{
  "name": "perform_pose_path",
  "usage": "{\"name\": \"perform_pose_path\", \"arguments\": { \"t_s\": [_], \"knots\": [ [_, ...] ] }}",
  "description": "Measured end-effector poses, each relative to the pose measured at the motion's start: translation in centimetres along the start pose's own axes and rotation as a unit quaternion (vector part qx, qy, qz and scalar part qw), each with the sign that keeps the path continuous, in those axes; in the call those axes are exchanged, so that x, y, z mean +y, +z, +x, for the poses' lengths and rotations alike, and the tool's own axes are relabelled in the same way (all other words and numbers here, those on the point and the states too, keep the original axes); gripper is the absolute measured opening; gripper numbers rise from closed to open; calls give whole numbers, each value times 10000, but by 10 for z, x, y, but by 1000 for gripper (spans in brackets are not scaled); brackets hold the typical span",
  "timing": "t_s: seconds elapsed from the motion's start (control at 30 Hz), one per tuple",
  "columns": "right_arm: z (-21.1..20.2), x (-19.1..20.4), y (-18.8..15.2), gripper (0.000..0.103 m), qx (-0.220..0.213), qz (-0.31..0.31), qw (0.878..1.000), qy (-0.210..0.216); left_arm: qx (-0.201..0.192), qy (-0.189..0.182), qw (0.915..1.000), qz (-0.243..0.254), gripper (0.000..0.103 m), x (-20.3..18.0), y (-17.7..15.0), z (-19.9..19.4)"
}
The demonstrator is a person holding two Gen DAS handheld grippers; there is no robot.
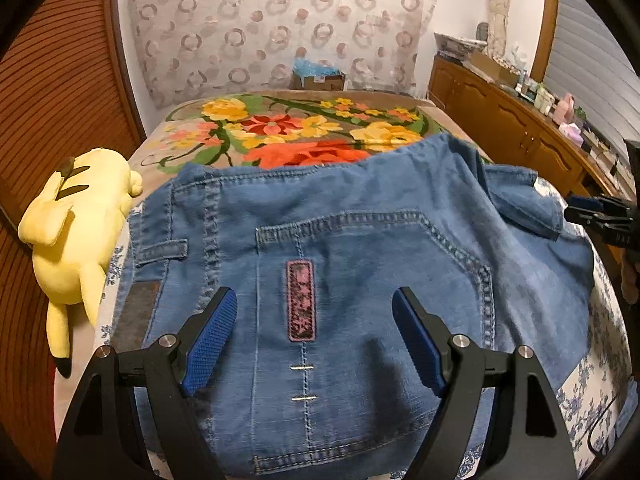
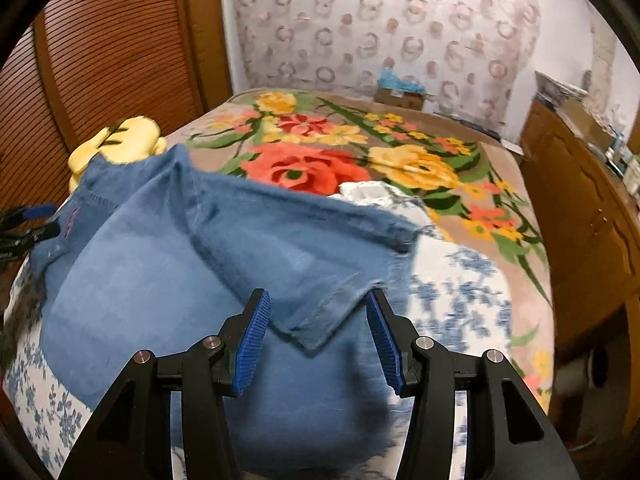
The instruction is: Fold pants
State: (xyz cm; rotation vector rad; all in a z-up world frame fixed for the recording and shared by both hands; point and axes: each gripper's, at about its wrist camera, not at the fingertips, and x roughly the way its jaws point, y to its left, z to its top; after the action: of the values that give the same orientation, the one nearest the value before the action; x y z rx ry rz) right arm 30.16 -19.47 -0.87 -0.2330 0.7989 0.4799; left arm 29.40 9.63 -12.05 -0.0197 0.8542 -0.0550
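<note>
Blue denim pants (image 1: 360, 208) lie folded on the bed, back pocket (image 1: 380, 272) with a pink label (image 1: 301, 300) facing up. My left gripper (image 1: 315, 294) hovers open just over that pocket, nothing between its blue pads. In the right wrist view the pants (image 2: 160, 272) show a leg laid across them, its corner (image 2: 316, 332) pointing between the fingers of my right gripper (image 2: 317, 296). That gripper is open and its pads do not press the cloth. The right gripper (image 1: 592, 212) also shows at the left view's right edge, the left gripper (image 2: 28, 220) at the right view's left edge.
A yellow plush toy (image 1: 80, 216) lies left of the pants beside a slatted wooden panel (image 1: 60, 80). A flowered blanket (image 2: 320, 160) covers the far bed, with white cloth (image 2: 368, 192) on it. Blue-and-white sheet (image 2: 460, 300) lies underneath. A wooden cabinet (image 1: 520, 128) runs along the right.
</note>
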Motion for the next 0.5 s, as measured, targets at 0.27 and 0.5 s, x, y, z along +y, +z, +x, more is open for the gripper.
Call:
{"name": "perform_pose_path", "arguments": {
  "t_s": [0.27,0.5],
  "knots": [
    [35,-2,3,52,243,-579,9980,-80,208,57,9998,-14,81,3,-12,11],
    [59,-2,18,15,518,-758,9956,-202,352,69,9993,-33,81,5,-21,20]
  ]
}}
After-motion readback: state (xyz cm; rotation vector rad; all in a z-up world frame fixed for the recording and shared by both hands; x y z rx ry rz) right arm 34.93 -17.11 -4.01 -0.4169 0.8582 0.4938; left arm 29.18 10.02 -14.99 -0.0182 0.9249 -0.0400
